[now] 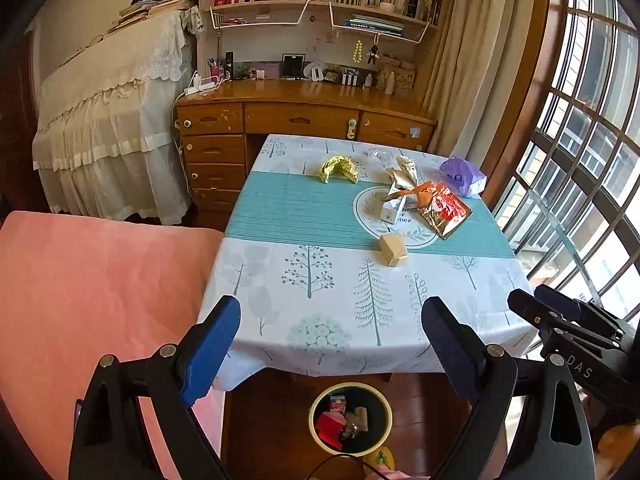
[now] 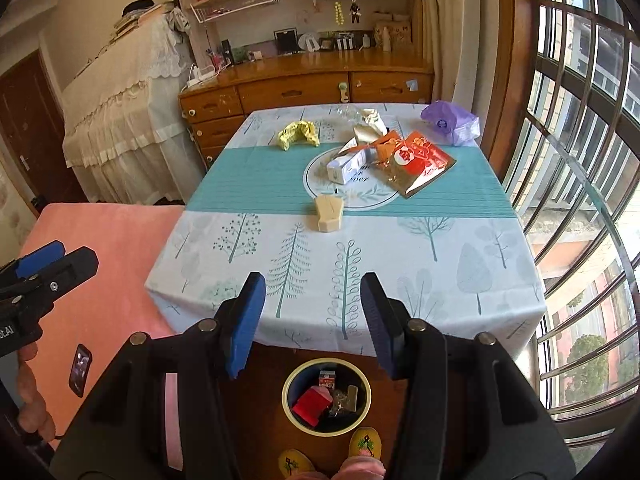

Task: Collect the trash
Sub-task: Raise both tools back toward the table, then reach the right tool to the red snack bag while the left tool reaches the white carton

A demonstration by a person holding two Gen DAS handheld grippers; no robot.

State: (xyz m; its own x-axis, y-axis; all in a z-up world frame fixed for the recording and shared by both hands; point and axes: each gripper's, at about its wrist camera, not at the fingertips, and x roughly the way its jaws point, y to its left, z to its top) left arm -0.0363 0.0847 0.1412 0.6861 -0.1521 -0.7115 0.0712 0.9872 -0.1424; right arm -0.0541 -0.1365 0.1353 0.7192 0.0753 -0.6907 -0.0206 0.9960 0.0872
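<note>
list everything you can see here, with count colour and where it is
table: 1, tree-print cloth with teal band, centre
beige box: 1, tan, nearest piece on the table
orange snack bag: 1, orange and gold, right of centre
white carton: 1, white, beside the snack bag
cream wrapper: 1, cream, behind the carton
yellow wrapper: 1, yellow, far left on the table
purple bag: 1, purple, far right corner
trash bin: 1, dark with pale rim, floor below the table's near edge, already holding trash
phone: 1, dark, on pink bedding
desk: 1, wooden, behind the table
left claw: 1, open, empty
right claw: 1, open, empty
</note>
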